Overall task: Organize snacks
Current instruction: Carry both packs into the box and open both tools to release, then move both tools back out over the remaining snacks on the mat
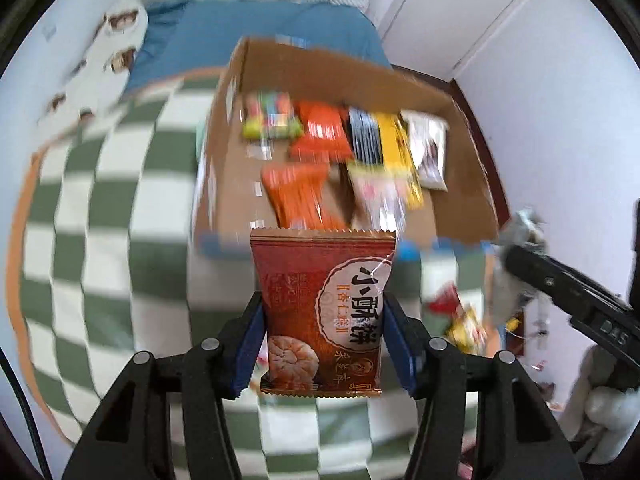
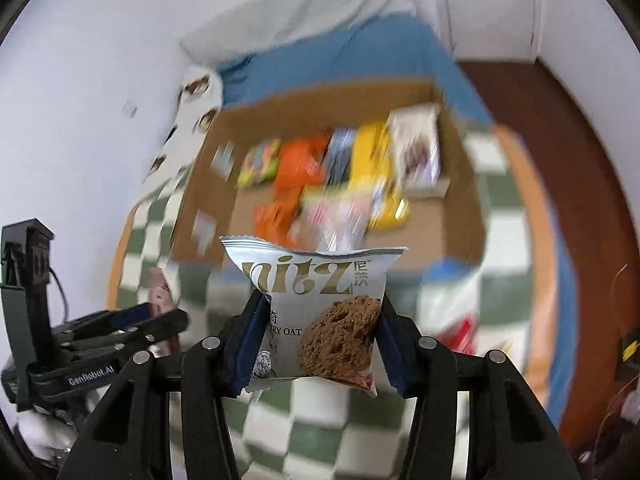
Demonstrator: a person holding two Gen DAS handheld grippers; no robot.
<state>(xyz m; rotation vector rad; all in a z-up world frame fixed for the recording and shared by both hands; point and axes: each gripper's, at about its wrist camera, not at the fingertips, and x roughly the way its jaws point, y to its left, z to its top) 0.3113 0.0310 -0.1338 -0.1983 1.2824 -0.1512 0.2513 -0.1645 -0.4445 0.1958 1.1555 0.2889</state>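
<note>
Both rigs look the same: the left gripper [image 1: 322, 330] and right gripper [image 2: 318, 330] are chunky black plastic with triangular cut-outs, round silver pivot pins and blue pads on the inner faces of the fingers [image 1: 250, 344]. From the right wrist view the other unit's side reads "GenRobot.AI" in white, with a thin black cable [image 2: 60, 292] looping behind it.

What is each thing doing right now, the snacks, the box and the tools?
Left tool: shut on the red cookie packet.
Red cookie packet: held upright, off the blanket.
Right tool: shut on the silver cookie packet.
Silver cookie packet: held up, slightly tilted.
Cardboard box: open, snacks lying inside.
Checkered blanket: spread out under the box.
</note>
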